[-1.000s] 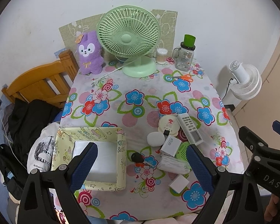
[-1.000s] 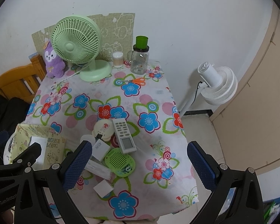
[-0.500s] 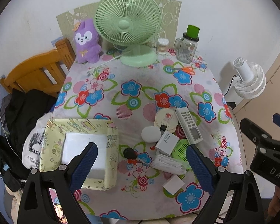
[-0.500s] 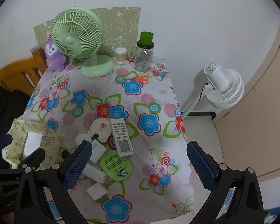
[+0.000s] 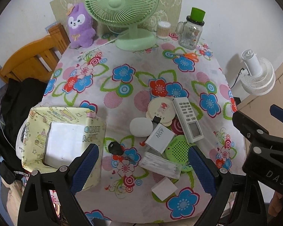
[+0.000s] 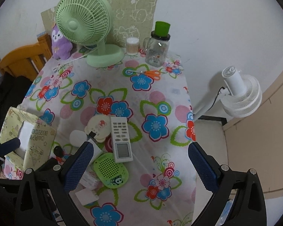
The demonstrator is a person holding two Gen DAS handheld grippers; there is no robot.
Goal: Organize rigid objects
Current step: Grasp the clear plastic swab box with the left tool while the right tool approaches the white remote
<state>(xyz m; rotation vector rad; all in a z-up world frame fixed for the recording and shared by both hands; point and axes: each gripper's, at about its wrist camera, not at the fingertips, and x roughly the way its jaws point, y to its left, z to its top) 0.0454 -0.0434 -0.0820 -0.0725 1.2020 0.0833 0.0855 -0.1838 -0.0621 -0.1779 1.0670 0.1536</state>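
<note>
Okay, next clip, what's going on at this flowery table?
A person holds two tools above the table, the left tool and right tool, both open and empty. A cluster of small items, including a white remote control and green perforated disc, lies loose beside the yellow patterned box. Nothing is grasped yet.

Both grippers: black frames, silver screws, blue textured finger pads. Right gripper, at 3 o'clock, bears "DAS" lettering.

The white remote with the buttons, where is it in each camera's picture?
Left wrist view: the white remote lies right of centre, its screen end over the green speaker.
Right wrist view: the remote lies just left of centre, below the middle.
Shared landmark: the green fan at the back.
</note>
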